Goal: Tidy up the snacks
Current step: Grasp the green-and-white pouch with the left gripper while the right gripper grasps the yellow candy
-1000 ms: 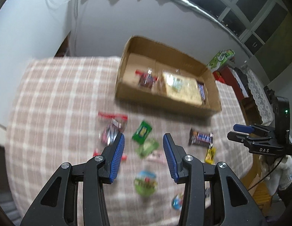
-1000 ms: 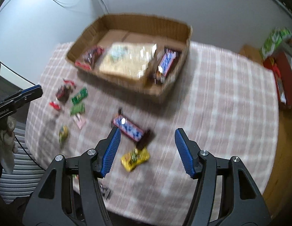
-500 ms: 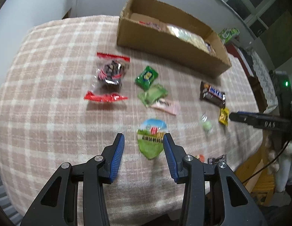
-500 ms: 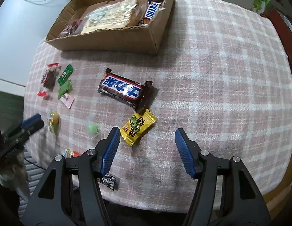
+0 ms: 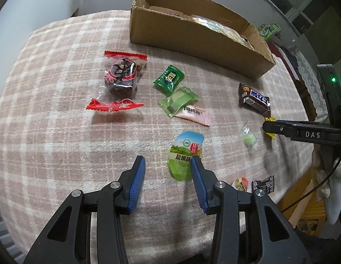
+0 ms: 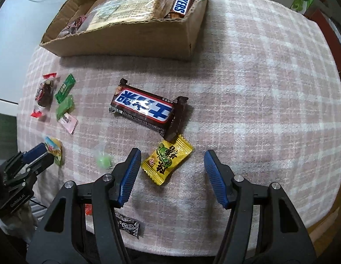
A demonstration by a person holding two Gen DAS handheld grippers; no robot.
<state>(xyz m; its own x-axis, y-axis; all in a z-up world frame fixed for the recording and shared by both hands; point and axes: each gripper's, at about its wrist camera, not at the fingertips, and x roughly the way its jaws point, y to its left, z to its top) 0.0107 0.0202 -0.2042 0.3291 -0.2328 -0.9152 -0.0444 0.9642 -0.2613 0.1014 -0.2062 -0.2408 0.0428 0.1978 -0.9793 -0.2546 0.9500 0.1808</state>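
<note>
The cardboard box stands at the far side of the bench, which is covered by a pink checked cloth, and it serves as the landmark for everything else. Inside the box already lie a chocolate bar against its right end wall, a large clear bag of crackers in the middle, and a small dark red-edged sweet toward its left end, so part of the sorting looks done. Much is left outside, all on the near side of the box: a second chocolate bar just in front of its right half, a yellow candy touching that bar's near end, a small green sweet in clear wrap nearer still, and a black sachet at the bench's near edge. In front of the box's left end lie a red-ended bag of dark fruit, a dark green candy, a pale green packet overlapping a pink packet, and, farther from the box, an oval green pouch. The left gripper is partly spread and holds nothing, its right finger at the edge of the green pouch. The right gripper is spread wide and empty, with the yellow candy lying between its fingers toward the left one. By this count the task seems well under halfway, with at least nine items to go.
</note>
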